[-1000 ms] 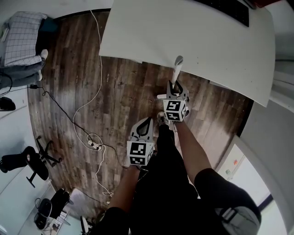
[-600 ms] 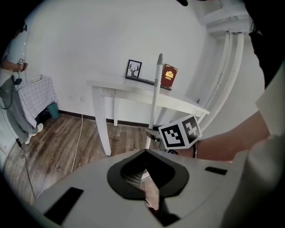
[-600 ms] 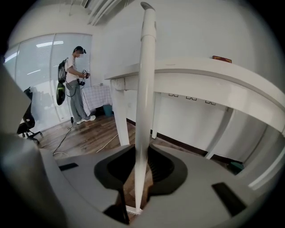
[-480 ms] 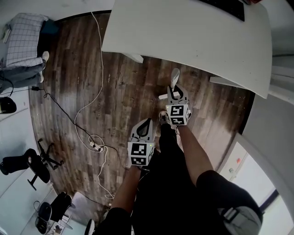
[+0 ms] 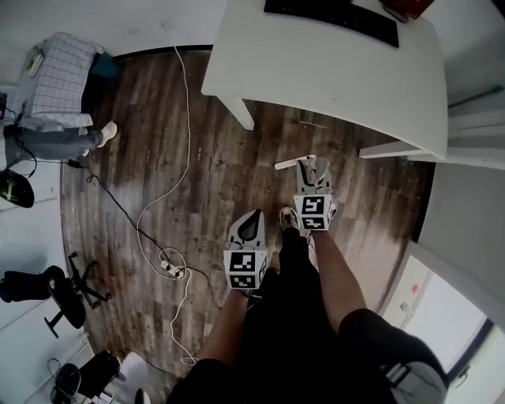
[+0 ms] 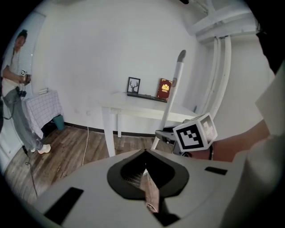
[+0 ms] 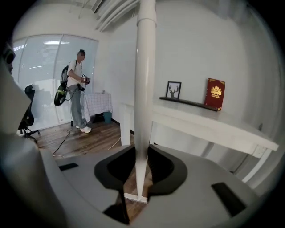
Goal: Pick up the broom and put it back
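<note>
The broom is white, with a long handle (image 7: 145,84) and a small head (image 7: 135,197) hanging just above the wood floor. My right gripper (image 7: 142,149) is shut on the handle, which stands upright between the jaws; they have just been closing on it. From the head view the broom's head (image 5: 289,163) pokes out left of the right gripper (image 5: 313,170). My left gripper (image 5: 248,227) hangs lower left of it, shut and holding nothing. In the left gripper view the handle (image 6: 173,95) rises in front of the table, beyond the left gripper (image 6: 144,153).
A white table (image 5: 331,79) with a keyboard (image 5: 331,17) stands right behind the broom. A white cable (image 5: 170,181) and a power strip (image 5: 170,264) lie on the floor to the left. A person (image 7: 76,89) stands far left; an office chair (image 5: 47,288) is near.
My right gripper has risen with the broom, so the handle now points more toward the camera. The left gripper has also come up a little. The table has slid up and right in view.
</note>
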Motion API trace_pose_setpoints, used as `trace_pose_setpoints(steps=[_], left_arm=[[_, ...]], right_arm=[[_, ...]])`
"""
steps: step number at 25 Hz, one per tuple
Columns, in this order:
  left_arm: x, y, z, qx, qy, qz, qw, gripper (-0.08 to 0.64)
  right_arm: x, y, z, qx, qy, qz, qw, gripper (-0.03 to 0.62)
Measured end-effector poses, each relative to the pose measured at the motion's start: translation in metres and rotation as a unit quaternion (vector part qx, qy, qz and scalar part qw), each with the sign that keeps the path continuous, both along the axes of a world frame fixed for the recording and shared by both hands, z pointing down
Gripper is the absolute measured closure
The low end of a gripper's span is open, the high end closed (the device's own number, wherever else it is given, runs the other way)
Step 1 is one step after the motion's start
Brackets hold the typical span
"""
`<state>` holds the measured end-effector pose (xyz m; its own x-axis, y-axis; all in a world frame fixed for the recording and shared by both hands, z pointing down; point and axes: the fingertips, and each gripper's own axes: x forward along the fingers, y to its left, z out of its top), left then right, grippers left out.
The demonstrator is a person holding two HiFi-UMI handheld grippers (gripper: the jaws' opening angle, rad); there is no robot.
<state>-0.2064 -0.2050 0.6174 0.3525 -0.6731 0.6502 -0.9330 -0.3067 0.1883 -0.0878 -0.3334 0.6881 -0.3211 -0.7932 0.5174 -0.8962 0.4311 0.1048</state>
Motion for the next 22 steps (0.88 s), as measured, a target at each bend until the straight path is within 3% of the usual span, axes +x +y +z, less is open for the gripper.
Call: trace_pose_setpoints(steps=[9,13,17,22], left_arm=[[-0.044,0.010,-0.096,0.091,0.016,-0.061,0.9938,0.558],[-0.050,0.018,-0.139,0.129,0.004,-0.045,0.9907,0.558],[-0.059,0.035,-0.174,0.159,0.017,-0.053,0.9857,0.558],[-0.061,0.030,-0.224,0.223,0.039,-0.060,0.9721,0.558]], right_arm=[[-0.042,0.027,-0.145,0.097,-0.027,-0.039,0.994,0.492],[-0.062,0.051,-0.196,0.112,-0.034,-0.083,0.990,0.492],[-0.070,0.083,-0.240,0.115,-0.057,-0.098,0.987,0.492],[-0.075,0.116,-0.284,0.123,-0.088,-0.132,0.980,0.492]])
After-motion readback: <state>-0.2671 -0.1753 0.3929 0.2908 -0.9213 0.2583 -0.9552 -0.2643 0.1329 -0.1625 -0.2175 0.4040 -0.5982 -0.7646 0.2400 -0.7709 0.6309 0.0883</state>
